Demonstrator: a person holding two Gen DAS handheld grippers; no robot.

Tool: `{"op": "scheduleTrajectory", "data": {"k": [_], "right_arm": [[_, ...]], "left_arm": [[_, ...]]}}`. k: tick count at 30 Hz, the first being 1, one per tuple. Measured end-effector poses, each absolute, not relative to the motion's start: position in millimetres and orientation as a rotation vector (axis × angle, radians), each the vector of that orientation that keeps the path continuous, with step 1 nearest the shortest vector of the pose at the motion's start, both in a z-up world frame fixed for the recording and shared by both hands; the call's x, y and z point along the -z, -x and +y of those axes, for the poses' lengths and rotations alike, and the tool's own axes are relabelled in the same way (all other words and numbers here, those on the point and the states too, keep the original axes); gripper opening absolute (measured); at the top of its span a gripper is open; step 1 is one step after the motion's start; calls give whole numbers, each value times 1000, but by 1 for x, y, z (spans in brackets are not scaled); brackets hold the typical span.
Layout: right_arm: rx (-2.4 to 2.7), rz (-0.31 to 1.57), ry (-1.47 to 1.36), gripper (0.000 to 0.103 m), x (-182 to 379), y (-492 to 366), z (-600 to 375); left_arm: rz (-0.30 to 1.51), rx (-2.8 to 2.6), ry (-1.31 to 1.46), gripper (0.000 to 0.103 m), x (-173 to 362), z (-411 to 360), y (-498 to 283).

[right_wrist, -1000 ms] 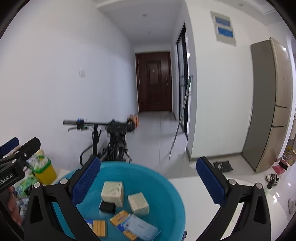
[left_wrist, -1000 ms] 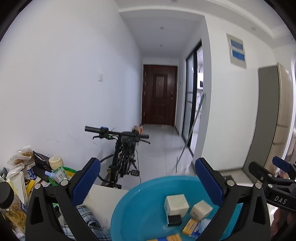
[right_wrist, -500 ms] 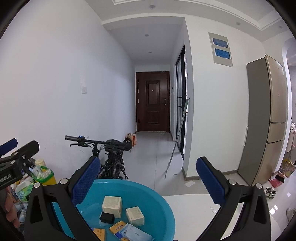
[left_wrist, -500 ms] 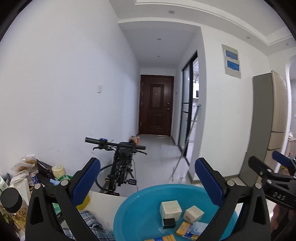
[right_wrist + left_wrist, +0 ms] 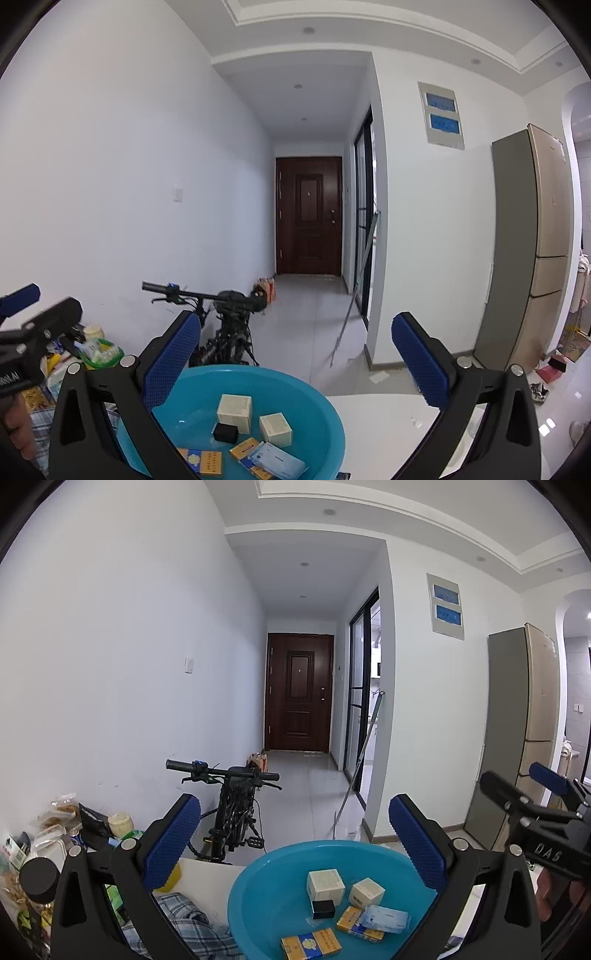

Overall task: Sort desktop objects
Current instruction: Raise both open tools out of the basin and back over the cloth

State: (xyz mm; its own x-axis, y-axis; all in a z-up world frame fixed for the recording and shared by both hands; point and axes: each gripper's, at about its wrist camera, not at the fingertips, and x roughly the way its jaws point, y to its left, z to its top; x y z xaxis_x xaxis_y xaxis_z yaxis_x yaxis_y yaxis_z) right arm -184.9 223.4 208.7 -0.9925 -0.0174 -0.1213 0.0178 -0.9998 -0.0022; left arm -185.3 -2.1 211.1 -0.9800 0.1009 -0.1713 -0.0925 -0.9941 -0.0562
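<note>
Tongs, left (image 5: 293, 843) and right (image 5: 295, 363), hang spread and empty above the blue basin (image 5: 258, 893) of small boxes at six o'clock.

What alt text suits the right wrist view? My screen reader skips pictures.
The open right gripper hangs empty above a blue basin on a white table, holding two cream boxes, a small black box and flat packets. A bicycle and a hallway lie beyond.
</note>
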Motion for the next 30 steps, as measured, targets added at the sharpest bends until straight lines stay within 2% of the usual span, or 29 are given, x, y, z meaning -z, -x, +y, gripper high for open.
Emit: {"op": "scheduleTrajectory", "data": {"k": [8,17,25,30], "right_arm": [[3063,-130,-80,103,-217,141,230],[3038,90,-198,103,-207,95,225],[3007,71,-236,103,-187,45,229],[3014,34,-261,103,-169,22,231]], "left_arm": [[16,-3017,302,103,-203,-5,141],[63,-3019,303,103,-198,-11,90],[77,-2981,410,103,-182,-11,70],[-23,-2975,403,103,-171,-20,47]]}}
